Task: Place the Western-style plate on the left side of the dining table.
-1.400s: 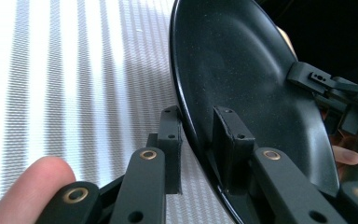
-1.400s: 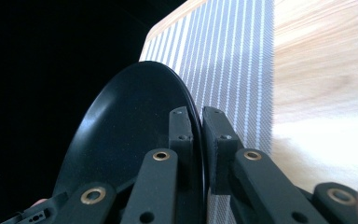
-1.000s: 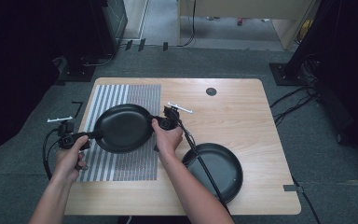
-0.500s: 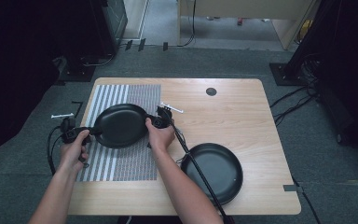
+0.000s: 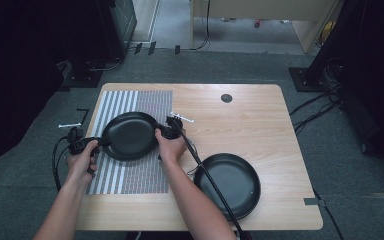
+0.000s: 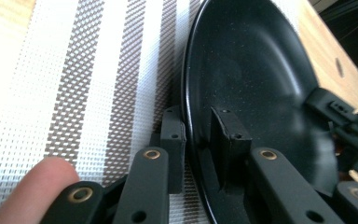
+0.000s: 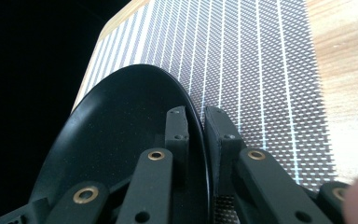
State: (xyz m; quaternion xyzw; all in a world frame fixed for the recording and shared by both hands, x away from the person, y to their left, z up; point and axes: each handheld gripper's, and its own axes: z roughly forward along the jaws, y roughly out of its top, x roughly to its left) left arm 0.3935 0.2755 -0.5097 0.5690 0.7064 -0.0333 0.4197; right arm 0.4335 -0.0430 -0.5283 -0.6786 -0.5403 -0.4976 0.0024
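A round black plate (image 5: 130,135) hangs over the striped placemat (image 5: 145,102) at the left of the wooden table. My left gripper (image 5: 99,142) is shut on its left rim and my right gripper (image 5: 161,133) is shut on its right rim. In the left gripper view the plate (image 6: 256,79) stands on edge, its rim between the jaws of the left gripper (image 6: 200,137). In the right gripper view the rim of the plate (image 7: 121,135) runs between the jaws of the right gripper (image 7: 197,128), above the placemat (image 7: 247,56).
A second black plate (image 5: 228,185) lies on the table (image 5: 260,120) at the front right, with the right gripper's cable across it. A small white part (image 5: 182,118) lies just behind the right hand. A round dark grommet (image 5: 226,98) sits at the back.
The right hand and its gripper have shifted a little to the left, and the plate looks slightly narrower. Both grippers have kept their hold on the rim.
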